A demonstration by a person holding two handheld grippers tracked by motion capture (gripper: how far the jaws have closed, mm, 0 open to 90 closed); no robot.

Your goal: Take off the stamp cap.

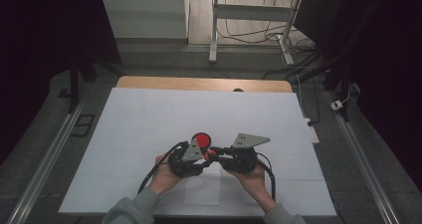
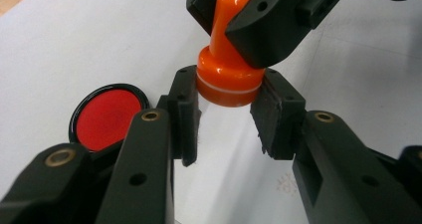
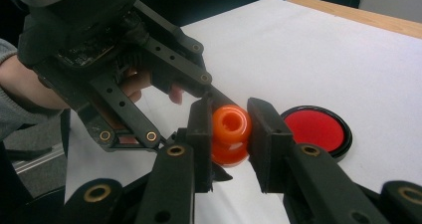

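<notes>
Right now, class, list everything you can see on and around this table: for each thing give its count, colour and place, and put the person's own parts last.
Orange stamp: one, orange, held above the sheet between the two grippers, near the front middle of the table.
Ink pad: one, red in a black rim, lying open on the sheet just behind the grippers.
White sheet: one, white, covering most of the table.
Table: one, light wood, its far edge showing beyond the sheet.
Desk frame: one, white, on the floor behind the table, with cables.
Left gripper: one, black, shut on the stamp's wide base.
Right gripper: one, black, shut on the stamp's handle.
Hands: two, grey sleeves, at the near edge.
</notes>
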